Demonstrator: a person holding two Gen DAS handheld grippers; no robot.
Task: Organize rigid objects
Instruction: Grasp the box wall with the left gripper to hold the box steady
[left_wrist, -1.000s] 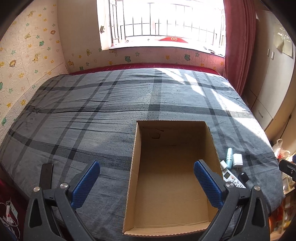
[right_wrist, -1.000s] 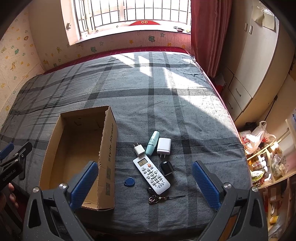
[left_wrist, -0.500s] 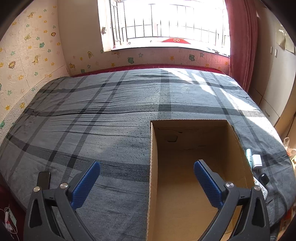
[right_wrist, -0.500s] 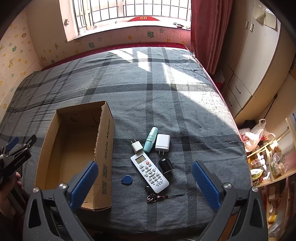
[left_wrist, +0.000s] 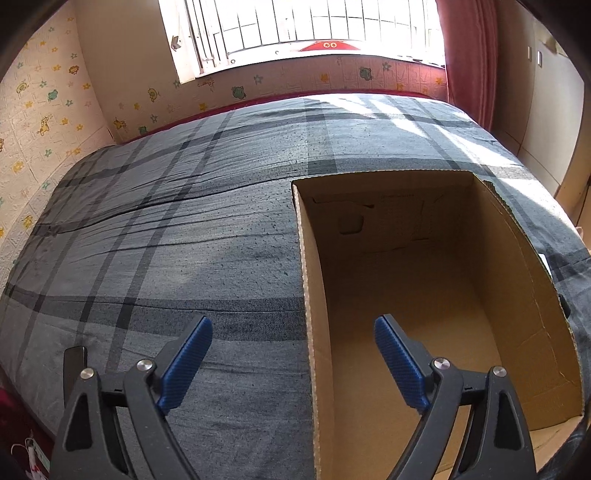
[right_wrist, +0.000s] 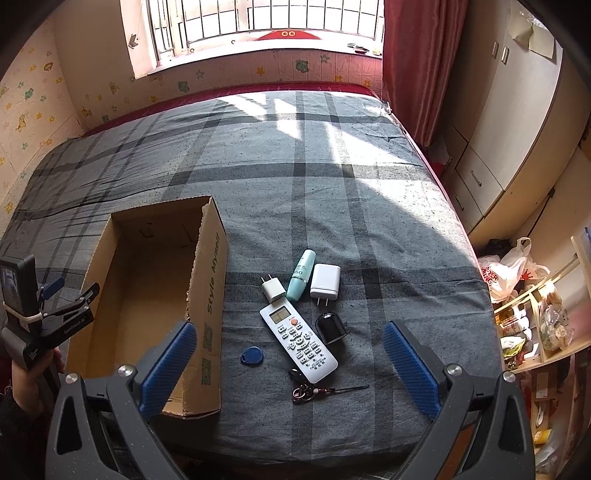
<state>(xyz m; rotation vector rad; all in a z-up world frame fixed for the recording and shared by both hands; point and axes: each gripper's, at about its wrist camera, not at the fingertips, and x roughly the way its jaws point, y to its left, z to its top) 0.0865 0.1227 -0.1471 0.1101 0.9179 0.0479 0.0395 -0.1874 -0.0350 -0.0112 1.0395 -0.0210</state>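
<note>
**A:** What can you read on the cardboard box (right_wrist: 212, 291)?

**B:** Green letters on its outer side wall say "Style Myself", with printed code squares below. It lies open-topped on the plaid bedspread (right_wrist: 332, 184), at nine o'clock from the small items.

**A:** And those?

**B:** A white remote control (right_wrist: 298, 340) lies in the middle. At twelve o'clock of it are a small white plug (right_wrist: 272, 290), a mint tube (right_wrist: 301, 275) marked "50" (the rest is too small to read) and a larger white charger (right_wrist: 325, 282). A black oval object (right_wrist: 330, 328) is at two o'clock, a blue key fob (right_wrist: 252, 357) at eight, a key bunch (right_wrist: 306, 387) at six.

**A:** The tools?

**B:** The right gripper (right_wrist: 290, 363) is spread wide above the remote, gripping nothing. The left gripper (left_wrist: 293, 363) is closing, its pads straddling the box's left wall without touching it. Its side reads "GenRobot.AI".
</note>
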